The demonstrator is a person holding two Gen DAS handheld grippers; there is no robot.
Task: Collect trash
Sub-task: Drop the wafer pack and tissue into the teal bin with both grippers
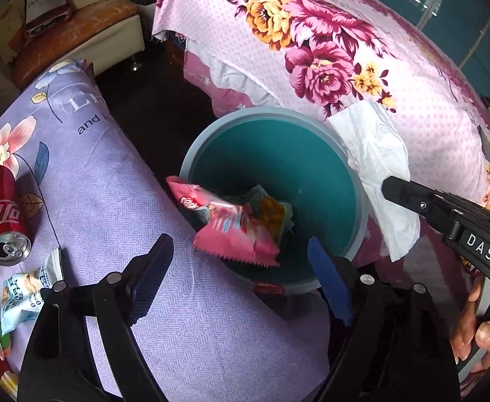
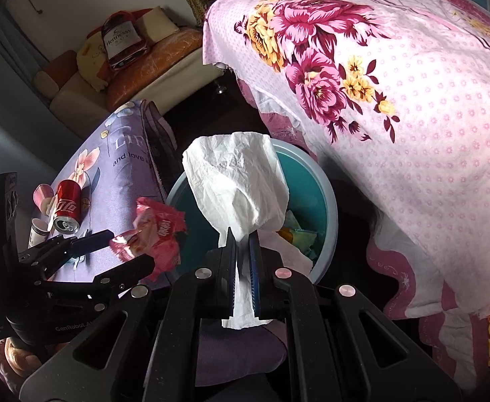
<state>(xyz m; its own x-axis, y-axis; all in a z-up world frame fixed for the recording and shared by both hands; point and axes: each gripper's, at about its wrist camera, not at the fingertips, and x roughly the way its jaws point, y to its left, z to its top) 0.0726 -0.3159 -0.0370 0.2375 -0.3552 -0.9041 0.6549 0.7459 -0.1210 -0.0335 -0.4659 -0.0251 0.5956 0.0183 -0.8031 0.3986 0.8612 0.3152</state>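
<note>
Your left gripper [image 1: 241, 274] stands open, and the pink wrapper [image 1: 231, 224] sits just ahead of its fingertips, apart from both pads, over the near rim of the bin [image 1: 355, 181]. It looks half in: if it catches that rim, it may slide out onto the purple cloth [image 1: 111, 184]. Your right gripper [image 2: 243, 244] is clamped on the tissue [image 2: 238, 181], which billows beyond its fingertips above the bin. Release too far to the side and the light tissue may drift off target. The can [image 1: 2, 214] and blue packet [image 1: 20, 294] lie left of your left fingers.
</note>
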